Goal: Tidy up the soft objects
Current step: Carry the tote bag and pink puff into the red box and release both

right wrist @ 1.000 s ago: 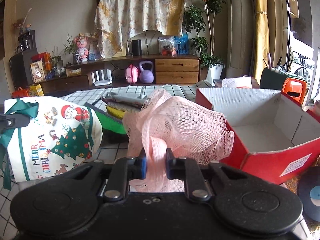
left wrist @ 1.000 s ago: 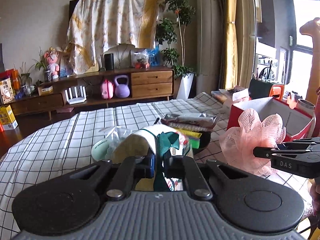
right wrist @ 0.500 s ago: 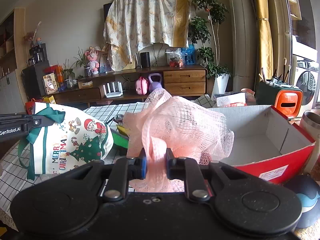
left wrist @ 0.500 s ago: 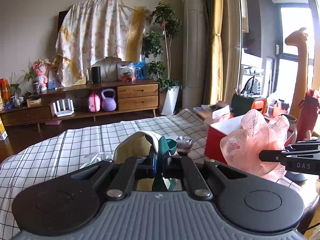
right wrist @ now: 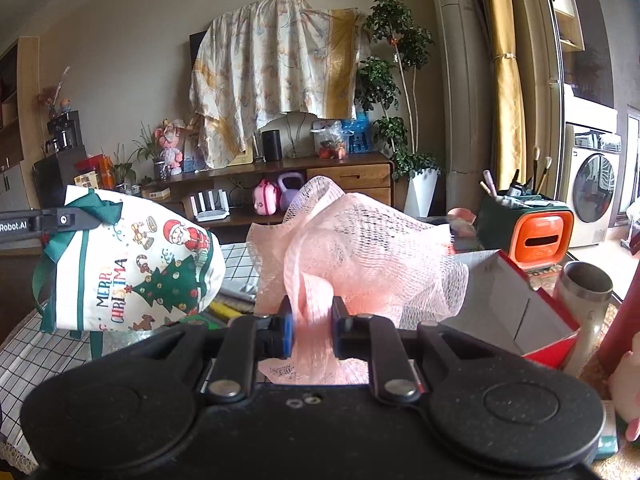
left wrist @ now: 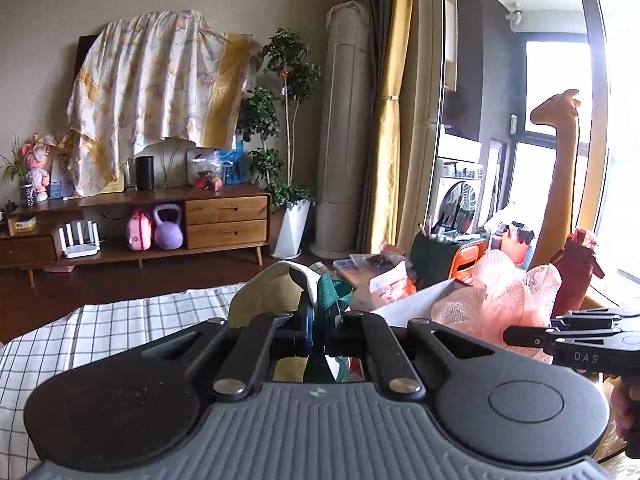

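Observation:
My left gripper (left wrist: pixel 318 322) is shut on the green ribbon of a white Christmas cloth bag (left wrist: pixel 266 300) and holds it in the air; the bag (right wrist: pixel 132 276) and the left gripper (right wrist: pixel 86 220) also show at the left of the right wrist view. My right gripper (right wrist: pixel 312 324) is shut on a pink mesh bath pouf (right wrist: pixel 352 256) and holds it up above the table. In the left wrist view the pouf (left wrist: pixel 500 300) and the right gripper (left wrist: pixel 516 336) are at the right. The red cardboard box (right wrist: pixel 516 304) with a white inside lies just right of the pouf.
A checked tablecloth (left wrist: pixel 120 320) covers the table. A steel tumbler (right wrist: pixel 588 292), an orange and green holder with brushes (right wrist: pixel 532 232) and a dark red bottle (left wrist: pixel 576 276) stand at the right. Packets (right wrist: pixel 228 304) lie under the bag.
Both grippers have risen with their loads. The table and the box have dropped lower in both views. The bag and the pouf stay held.

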Motion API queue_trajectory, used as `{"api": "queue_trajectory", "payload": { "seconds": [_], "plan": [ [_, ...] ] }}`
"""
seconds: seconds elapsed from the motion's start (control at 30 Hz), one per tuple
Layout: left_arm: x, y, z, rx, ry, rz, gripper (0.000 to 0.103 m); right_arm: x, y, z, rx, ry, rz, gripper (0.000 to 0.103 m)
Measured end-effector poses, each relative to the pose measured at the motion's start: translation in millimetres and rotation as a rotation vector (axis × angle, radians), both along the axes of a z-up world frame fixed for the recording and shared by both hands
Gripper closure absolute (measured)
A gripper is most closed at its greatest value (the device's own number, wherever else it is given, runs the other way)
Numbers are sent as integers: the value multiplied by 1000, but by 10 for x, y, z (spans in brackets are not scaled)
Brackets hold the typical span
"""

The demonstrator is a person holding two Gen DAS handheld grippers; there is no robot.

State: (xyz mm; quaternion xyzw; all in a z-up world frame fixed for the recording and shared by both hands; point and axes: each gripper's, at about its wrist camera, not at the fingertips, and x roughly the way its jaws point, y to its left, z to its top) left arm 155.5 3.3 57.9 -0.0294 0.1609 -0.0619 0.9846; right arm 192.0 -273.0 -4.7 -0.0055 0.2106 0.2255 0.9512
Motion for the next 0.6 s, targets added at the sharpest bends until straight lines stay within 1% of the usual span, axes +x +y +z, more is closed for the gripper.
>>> {"api": "queue_trajectory", "payload": {
  "seconds": [0.2,0.3,0.5,0.6],
  "plan": [
    [246,-126,345,-33,-42,-66,98,225,-248,50,19,10,-47,87],
    [396,-270,469,-38,-58,-111,98,352,-368,51,11,12,-72,87],
    [743,-674,530,-47,-81,-192,98,579,-612,-10,-5,33,-123,87],
    [944,-867,515,-85,-73,-235,98,700,-678,-70,-22,50,-148,87]
  ]
}}
